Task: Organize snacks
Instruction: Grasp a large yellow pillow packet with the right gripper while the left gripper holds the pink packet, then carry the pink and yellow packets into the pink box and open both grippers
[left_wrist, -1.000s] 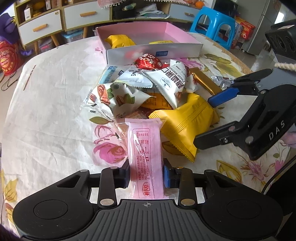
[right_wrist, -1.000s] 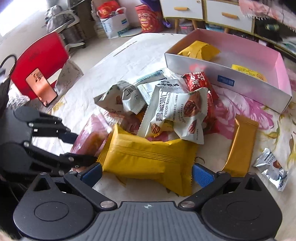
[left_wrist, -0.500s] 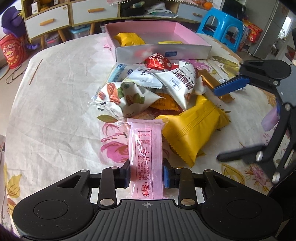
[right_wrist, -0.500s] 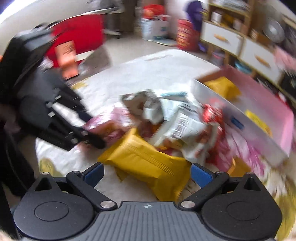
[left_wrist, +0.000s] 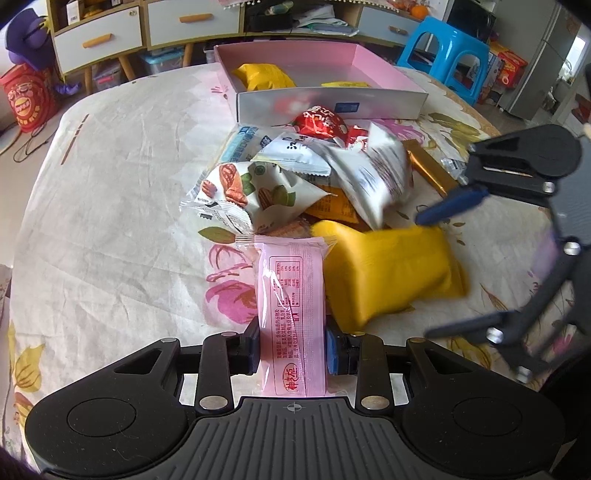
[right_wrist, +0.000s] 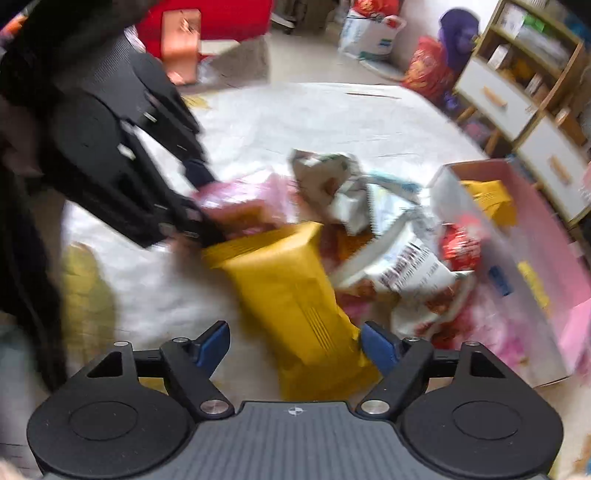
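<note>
Pink packet (left_wrist: 291, 314) with red print up close, plain yellow pouch (left_wrist: 388, 273) to its right, pink box (left_wrist: 317, 66) far back, floral cloth (left_wrist: 110, 192) underneath.

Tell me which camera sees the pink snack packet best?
The left wrist view: the pink snack packet sits sharp and centred, pinched in the left tongs, its label visible. The right wrist view shows only a blurry pink smear beside those tongs.

One pink box (left_wrist: 384, 75), two tools, three yellow packets, one pink packet (left_wrist: 291, 306)
</note>
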